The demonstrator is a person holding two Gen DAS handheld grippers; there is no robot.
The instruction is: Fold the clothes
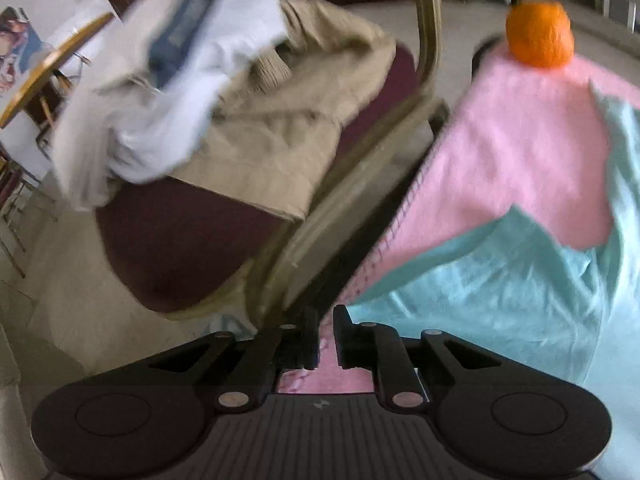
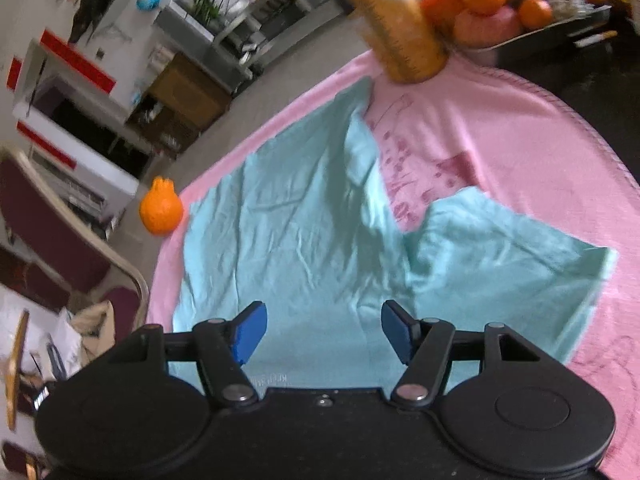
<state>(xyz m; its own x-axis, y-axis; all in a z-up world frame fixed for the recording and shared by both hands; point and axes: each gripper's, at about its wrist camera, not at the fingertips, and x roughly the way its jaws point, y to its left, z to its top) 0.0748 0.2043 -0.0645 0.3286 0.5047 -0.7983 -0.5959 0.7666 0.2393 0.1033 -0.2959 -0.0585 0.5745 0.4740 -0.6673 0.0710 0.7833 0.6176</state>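
Note:
A teal garment (image 1: 500, 292) (image 2: 300, 240) lies spread and wrinkled on a pink blanket (image 1: 520, 140) (image 2: 500, 140) that covers the table. One part is folded over near the middle. My left gripper (image 1: 326, 336) sits at the table's left edge, by the garment's corner. Its fingers are drawn almost together, with only pink blanket showing in the narrow slit. My right gripper (image 2: 324, 332) hovers over the near part of the garment, its blue pads (image 2: 250, 332) wide apart and holding nothing.
A maroon chair (image 1: 180, 240) (image 2: 52, 220) left of the table holds a pile of beige (image 1: 260, 132) and white-blue clothes (image 1: 168, 112). An orange fruit (image 1: 538, 34) (image 2: 161, 210) sits at the blanket's far-left edge. An orange cylinder (image 2: 400, 28) and a fruit bowl (image 2: 520, 0) stand at the back.

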